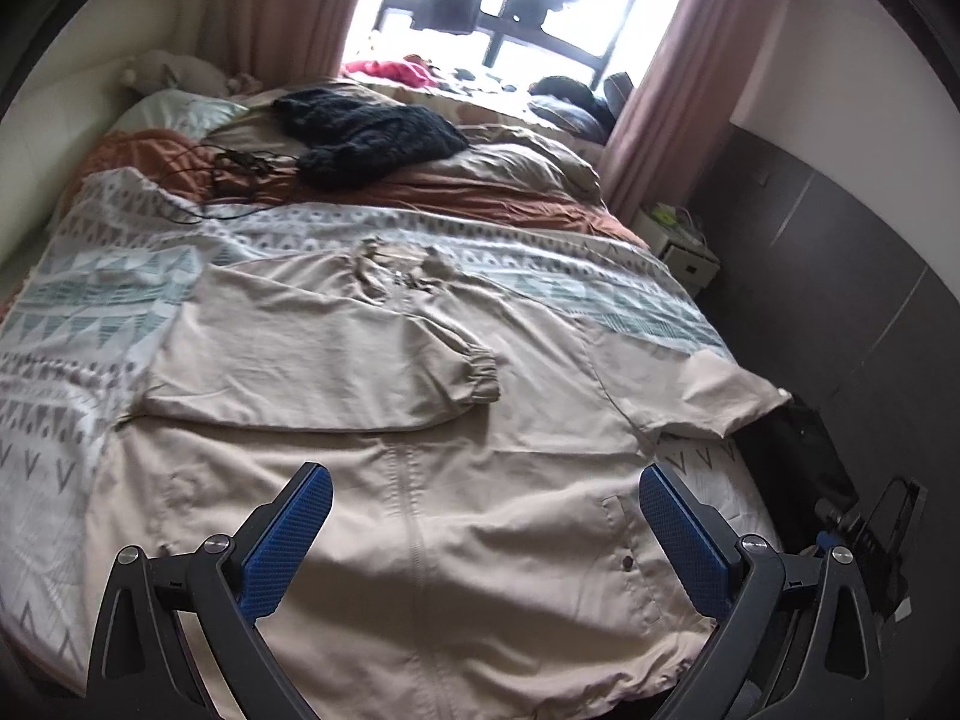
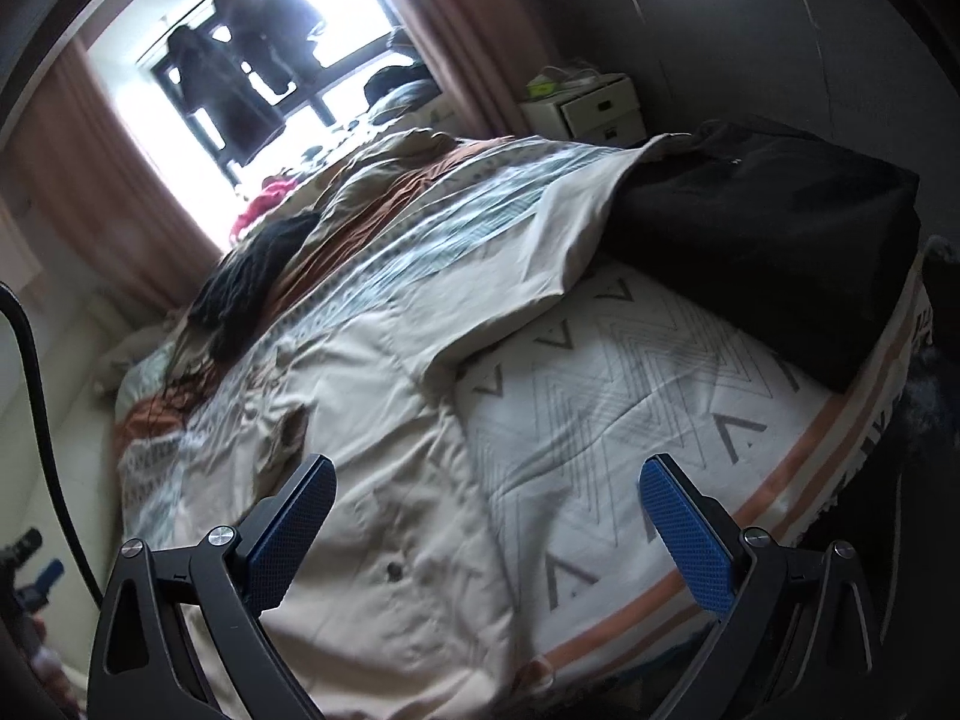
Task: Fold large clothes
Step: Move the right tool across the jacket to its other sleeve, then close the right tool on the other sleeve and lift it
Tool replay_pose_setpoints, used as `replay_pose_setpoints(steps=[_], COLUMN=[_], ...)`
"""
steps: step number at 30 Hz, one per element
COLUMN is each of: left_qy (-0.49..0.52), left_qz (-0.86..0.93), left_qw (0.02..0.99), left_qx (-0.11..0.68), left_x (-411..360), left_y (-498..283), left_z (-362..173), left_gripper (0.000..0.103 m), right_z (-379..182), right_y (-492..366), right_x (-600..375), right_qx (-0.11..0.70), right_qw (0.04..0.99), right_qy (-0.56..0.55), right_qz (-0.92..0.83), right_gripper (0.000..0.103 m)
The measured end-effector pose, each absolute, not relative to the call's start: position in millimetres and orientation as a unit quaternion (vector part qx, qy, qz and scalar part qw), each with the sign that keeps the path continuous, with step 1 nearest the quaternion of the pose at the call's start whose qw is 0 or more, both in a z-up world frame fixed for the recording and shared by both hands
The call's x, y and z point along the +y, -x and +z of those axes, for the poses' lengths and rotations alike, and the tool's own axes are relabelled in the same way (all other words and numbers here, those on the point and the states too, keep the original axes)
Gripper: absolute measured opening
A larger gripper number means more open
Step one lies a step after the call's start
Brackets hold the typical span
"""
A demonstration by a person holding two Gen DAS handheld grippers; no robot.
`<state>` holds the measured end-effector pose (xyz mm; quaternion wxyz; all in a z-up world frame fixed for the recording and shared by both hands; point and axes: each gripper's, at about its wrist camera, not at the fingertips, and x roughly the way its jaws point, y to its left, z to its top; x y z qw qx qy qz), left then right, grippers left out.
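Observation:
A large beige zip jacket (image 1: 420, 510) lies flat on the bed, hem toward me. Its left sleeve (image 1: 336, 354) is folded across the chest, cuff (image 1: 483, 372) near the middle. Its right sleeve (image 1: 714, 396) stretches out to the bed's right edge. My left gripper (image 1: 486, 501) is open and empty, hovering above the jacket's lower front. In the right wrist view the jacket (image 2: 384, 480) fills the left half, and its outstretched sleeve (image 2: 540, 276) runs toward a black bag. My right gripper (image 2: 487, 498) is open and empty above the jacket's right side.
The bed has a patterned cover (image 1: 90, 312). A dark knitted garment (image 1: 366, 132) and cables (image 1: 234, 168) lie farther back. A black bag (image 2: 768, 240) sits on the bed's right corner. A white nightstand (image 1: 684, 240) stands beside the bed, with curtains (image 1: 654, 72) and a window behind.

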<state>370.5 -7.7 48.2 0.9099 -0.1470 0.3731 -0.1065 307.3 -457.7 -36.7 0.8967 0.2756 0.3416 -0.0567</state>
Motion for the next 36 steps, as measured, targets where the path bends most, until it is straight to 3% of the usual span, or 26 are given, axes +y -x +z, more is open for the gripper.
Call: replay_pose_setpoints(steps=[8,12,17,22,26,31,36], left_qy=[0.146,0.151,0.156,0.148,0.147,0.141,0.121], left_qz=[-0.098,-0.089,-0.081,-0.081,-0.085,-0.087,-0.084], left_qw=[0.904,0.898,0.889,0.879,0.874,0.858,0.854], left_qx=[0.391,0.403,0.423,0.445,0.456,0.487,0.500], left_x=[-19.7,-20.2,-22.4,-33.5,-43.3,-63.2,-79.1], left_y=[-414.2,-436.2,-467.9,-499.6,-522.5,-554.6,-583.2], left_z=[21.7,7.9,-12.6,-33.8,-50.1,-77.9,-94.6], left_gripper=[0.095,0.089,0.083,0.067,0.063,0.046,0.042], right_z=[-61.0,-72.7,-84.6,-90.5,-89.9,-94.0,-99.9], right_y=[-356.8,-390.8,-430.8,-465.4,-482.6,-496.5,-512.5], right_x=[-486.1,-495.3,-512.5,-535.7,-558.6,-588.4,-609.2], right_qx=[0.328,0.328,0.316,0.309,0.297,0.278,0.268], right_qw=[0.881,0.874,0.867,0.862,0.861,0.855,0.849], right_qy=[-0.334,-0.353,-0.377,-0.395,-0.402,-0.426,-0.444], right_qz=[-0.065,-0.070,-0.077,-0.077,-0.088,-0.097,-0.095], right_gripper=[0.099,0.087,0.082,0.079,0.078,0.076,0.070])
